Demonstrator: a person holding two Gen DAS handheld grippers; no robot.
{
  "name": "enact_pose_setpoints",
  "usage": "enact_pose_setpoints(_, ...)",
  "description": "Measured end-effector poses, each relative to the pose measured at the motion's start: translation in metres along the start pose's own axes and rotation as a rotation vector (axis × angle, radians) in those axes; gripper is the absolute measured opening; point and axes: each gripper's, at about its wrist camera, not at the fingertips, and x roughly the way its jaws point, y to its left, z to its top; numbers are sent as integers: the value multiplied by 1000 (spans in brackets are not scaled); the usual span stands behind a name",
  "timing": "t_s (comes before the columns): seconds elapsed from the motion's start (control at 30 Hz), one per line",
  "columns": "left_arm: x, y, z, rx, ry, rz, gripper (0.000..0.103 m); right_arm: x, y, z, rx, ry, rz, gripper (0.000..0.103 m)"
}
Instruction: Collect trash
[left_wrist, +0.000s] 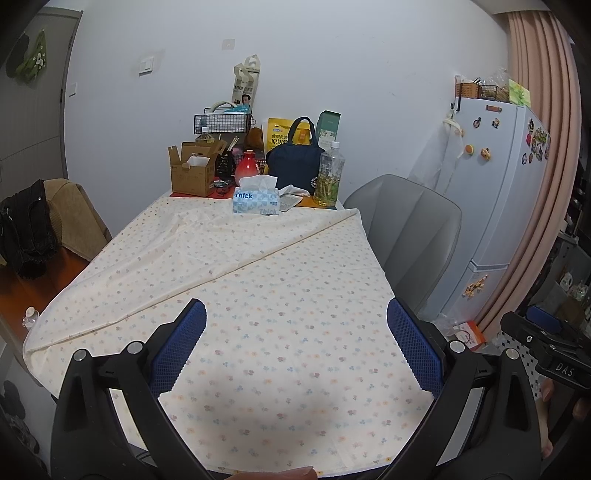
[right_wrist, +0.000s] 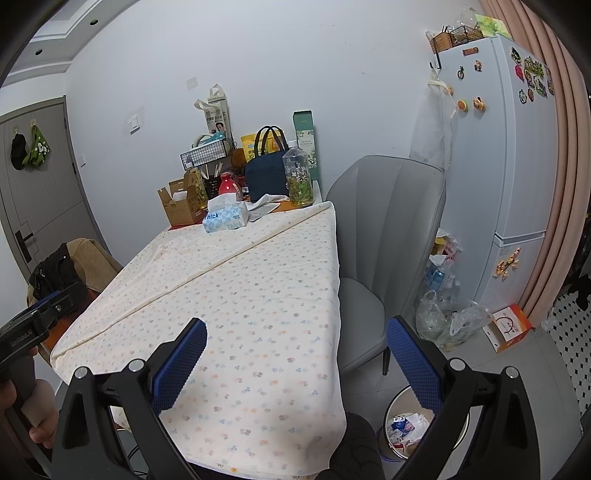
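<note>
Now we hold the left gripper (left_wrist: 297, 343) and right gripper (right_wrist: 295, 360) wide open and empty above the tablecloth (left_wrist: 258, 280), probably searching trash for the bin (right_wrist: 410, 424) beside the table.

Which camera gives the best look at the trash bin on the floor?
The right wrist view: the trash bin sits low right beside the grey chair, its contents visible, partly hidden by a gripper finger. The left wrist view doesn't show it.

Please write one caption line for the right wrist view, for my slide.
Open right gripper above floral tablecloth; trash bin on floor beside grey chair.
</note>
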Motion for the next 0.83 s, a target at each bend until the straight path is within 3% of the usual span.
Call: enact_pose_setpoints(0.83,4,3,-5,-3,25,15,97,17,4,-11,-12,28,26,96)
